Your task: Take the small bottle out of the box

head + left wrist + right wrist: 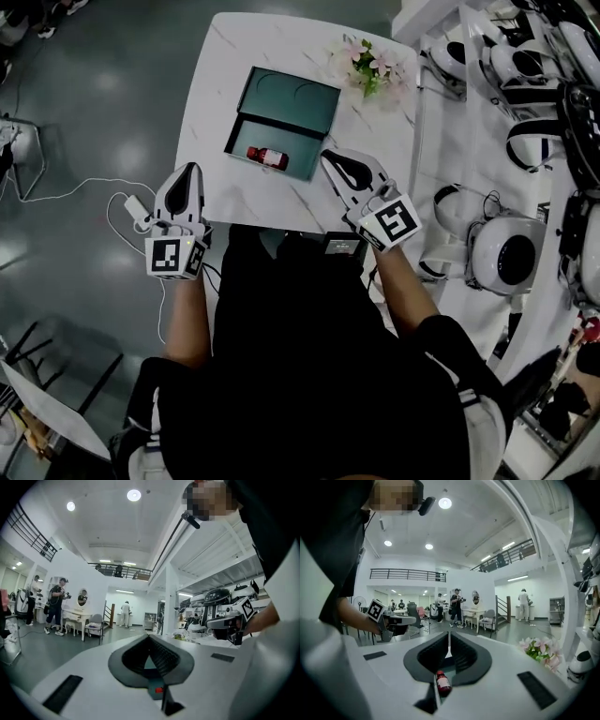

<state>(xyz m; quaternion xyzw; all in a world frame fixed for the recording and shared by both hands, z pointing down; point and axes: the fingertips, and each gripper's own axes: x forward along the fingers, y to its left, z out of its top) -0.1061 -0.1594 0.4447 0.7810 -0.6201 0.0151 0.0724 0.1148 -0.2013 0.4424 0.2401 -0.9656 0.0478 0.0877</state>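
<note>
Left gripper (190,171) and right gripper (330,159) both closed; I count one red, white-labelled bottle (267,157) lying in one dark box (246,127).

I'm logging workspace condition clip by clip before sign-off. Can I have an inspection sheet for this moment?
Surface: white marble-look table, mostly bare.
Job's things: dark green rectangular box lies open with its lid flipped back. The small red bottle with a white label lies on its side inside.
Clutter: bunch of pink flowers at the table's far right corner.
Grippers: left gripper and right gripper both have their fingers together and hold nothing. The right one's tip is just beside the box.
Cables: white cable on the floor at left.
Surroundings: white shelving with white and black rounded devices at right; people standing across the hall.
</note>
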